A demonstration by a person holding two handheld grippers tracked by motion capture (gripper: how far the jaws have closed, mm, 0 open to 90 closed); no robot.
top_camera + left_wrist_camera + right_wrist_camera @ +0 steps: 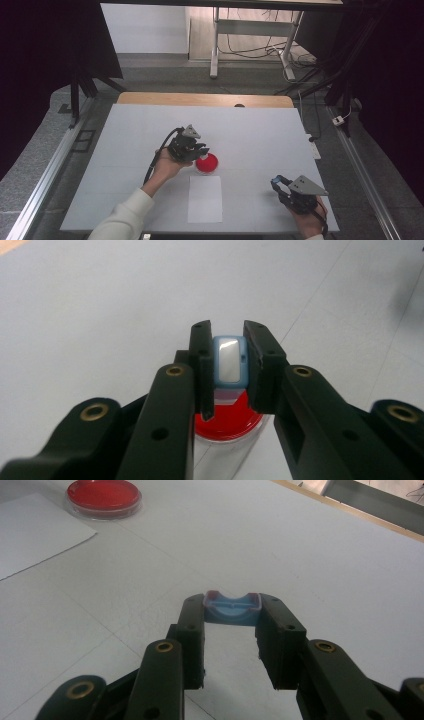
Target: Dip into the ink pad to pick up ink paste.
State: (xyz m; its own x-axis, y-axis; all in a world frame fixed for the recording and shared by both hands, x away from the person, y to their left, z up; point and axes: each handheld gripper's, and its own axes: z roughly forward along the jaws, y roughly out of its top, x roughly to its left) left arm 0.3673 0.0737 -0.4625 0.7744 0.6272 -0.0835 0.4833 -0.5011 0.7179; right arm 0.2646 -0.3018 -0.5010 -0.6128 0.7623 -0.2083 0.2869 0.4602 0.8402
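Right now my left gripper (200, 149) hangs over the middle of the white table (125, 150), and its jaws are pinched on a small light-blue piece (230, 361) with a pale, glossy face. Looking along that gripper's own jaws, I see the blue piece standing upright between the two black pads, pressed from both sides. Just below and beyond it sits the red dish (230, 421), a round, clear-walled dish with a red fill. From above, the dish (207, 163) lies on the table just to the right of my left gripper, at the far edge of a white sheet of paper (205, 199).

Meanwhile my right gripper (278, 183) sits low at the near right part of the table, well apart from the dish. Its jaws are clamped on a second blue piece (232, 609), wider than the first, with a curved hollow and a reddish rim along its top edge. It is gripped at the very tips of the jaws. Along this gripper's jaws I also see the red dish (104, 496) far off toward the upper left, with a corner of the paper (35, 532) near it. A wooden strip (205, 99) runs along the far edge of the table.
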